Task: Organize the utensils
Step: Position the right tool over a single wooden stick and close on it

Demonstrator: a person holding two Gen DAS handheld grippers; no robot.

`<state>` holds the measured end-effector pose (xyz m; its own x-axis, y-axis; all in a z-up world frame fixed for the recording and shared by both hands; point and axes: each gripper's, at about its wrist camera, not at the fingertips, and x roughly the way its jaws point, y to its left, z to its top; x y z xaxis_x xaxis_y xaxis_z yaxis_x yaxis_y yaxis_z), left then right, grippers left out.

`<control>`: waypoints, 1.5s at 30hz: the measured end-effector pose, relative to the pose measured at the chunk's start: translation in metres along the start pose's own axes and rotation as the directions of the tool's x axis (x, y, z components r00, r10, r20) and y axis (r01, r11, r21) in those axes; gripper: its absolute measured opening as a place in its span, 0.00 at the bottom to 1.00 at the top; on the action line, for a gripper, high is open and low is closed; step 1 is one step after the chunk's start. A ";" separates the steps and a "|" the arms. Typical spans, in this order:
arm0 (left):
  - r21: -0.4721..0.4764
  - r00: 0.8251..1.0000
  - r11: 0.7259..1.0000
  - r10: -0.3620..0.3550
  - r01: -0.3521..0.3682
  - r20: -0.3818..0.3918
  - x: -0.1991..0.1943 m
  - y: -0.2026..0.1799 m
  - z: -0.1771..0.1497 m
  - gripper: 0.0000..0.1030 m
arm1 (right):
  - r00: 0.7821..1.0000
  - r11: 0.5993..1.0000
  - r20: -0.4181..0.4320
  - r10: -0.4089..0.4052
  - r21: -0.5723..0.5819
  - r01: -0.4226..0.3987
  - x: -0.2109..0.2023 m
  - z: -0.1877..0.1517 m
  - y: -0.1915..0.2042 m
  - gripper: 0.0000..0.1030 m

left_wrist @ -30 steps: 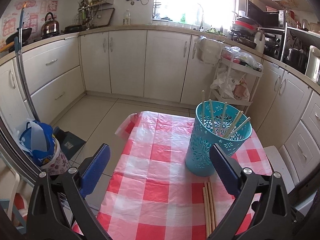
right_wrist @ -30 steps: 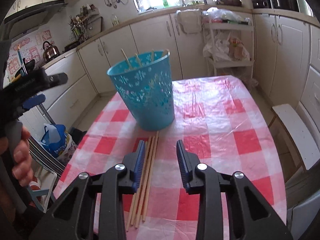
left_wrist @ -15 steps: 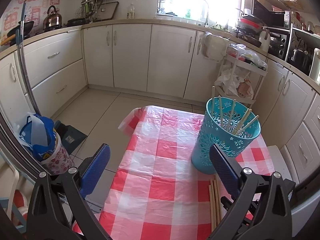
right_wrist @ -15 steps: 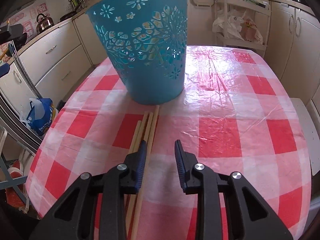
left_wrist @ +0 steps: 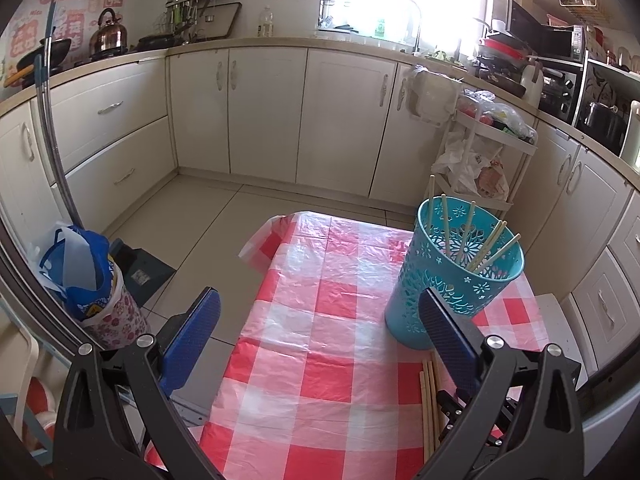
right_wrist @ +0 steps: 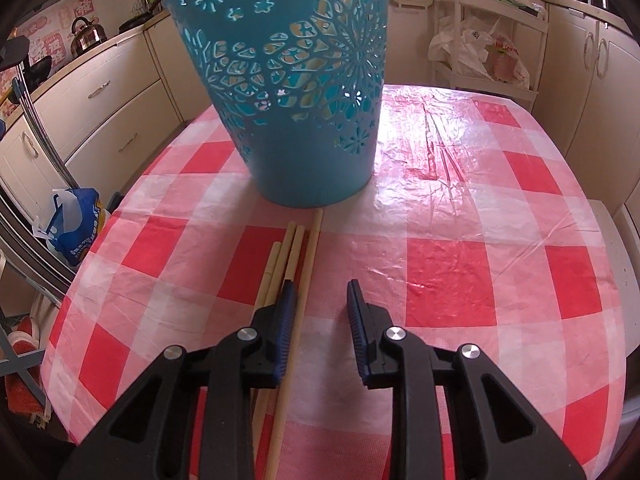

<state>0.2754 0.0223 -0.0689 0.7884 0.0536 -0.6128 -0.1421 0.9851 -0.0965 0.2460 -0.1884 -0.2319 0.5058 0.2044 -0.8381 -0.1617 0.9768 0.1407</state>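
A teal cut-out basket [right_wrist: 292, 92] stands on the red-and-white checked tablecloth [right_wrist: 460, 280]; it also shows in the left wrist view [left_wrist: 456, 280], with several chopsticks leaning inside it [left_wrist: 486, 246]. Several wooden chopsticks [right_wrist: 298, 264] lie side by side just in front of the basket; they also show in the left wrist view [left_wrist: 428, 396]. My right gripper [right_wrist: 320, 292] is open, low over the cloth, with the rightmost chopstick between its fingers and its left finger over the others. My left gripper [left_wrist: 320, 312] is wide open and empty, above the table's left part.
Cream kitchen cabinets [left_wrist: 260, 108] surround the table. A white trolley with bags [left_wrist: 480, 152] stands behind the basket. A blue bag in a bin [left_wrist: 84, 276] sits on the floor to the left. A white stool [right_wrist: 612, 248] is at the table's right.
My right gripper has dropped lower and moved forward toward the basket, coming down over the lying chopsticks. My left gripper has drifted up and back a little and stays open.
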 end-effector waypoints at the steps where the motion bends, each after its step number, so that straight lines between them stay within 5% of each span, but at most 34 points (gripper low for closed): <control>1: 0.000 1.000 1.000 0.001 -0.001 -0.001 0.000 0.000 0.000 0.93 | 1.000 1.000 -0.002 0.000 -0.001 0.000 0.001 0.000 0.000 0.26; 10: 0.001 1.000 1.000 0.001 -0.001 -0.001 0.000 -0.001 -0.001 0.93 | 0.999 0.997 -0.022 -0.035 -0.073 0.034 0.003 0.001 0.006 0.09; 18: 0.069 0.996 0.998 0.017 -0.011 -0.086 0.018 -0.007 -0.013 0.93 | 0.996 0.997 -0.052 -0.066 -0.049 0.064 -0.017 -0.016 -0.023 0.07; 24: 0.258 0.956 0.964 0.013 0.066 -0.293 0.056 -0.049 -0.056 0.93 | 0.999 0.999 -0.046 -0.010 0.050 0.012 -0.024 -0.022 -0.042 0.07; 30: 0.342 0.922 0.936 0.052 0.089 -0.385 0.080 -0.073 -0.095 0.93 | 0.998 0.994 -0.037 0.053 0.101 -0.049 -0.027 -0.025 -0.050 0.07; 36: 0.290 0.901 0.948 0.010 0.130 -0.435 0.092 -0.074 -0.106 0.92 | 0.995 0.988 -0.035 0.092 0.126 -0.087 -0.028 -0.025 -0.055 0.09; 45: 0.394 0.895 0.910 0.063 0.131 -0.442 0.098 -0.100 -0.127 0.93 | 0.993 0.986 -0.036 0.110 0.128 -0.104 -0.027 -0.025 -0.057 0.10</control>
<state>0.2908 -0.0915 -0.2195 0.4320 0.0374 -0.9011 0.2099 0.9675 0.1408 0.2205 -0.2515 -0.2308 0.4538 0.3081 -0.8361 -0.1037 0.9502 0.2939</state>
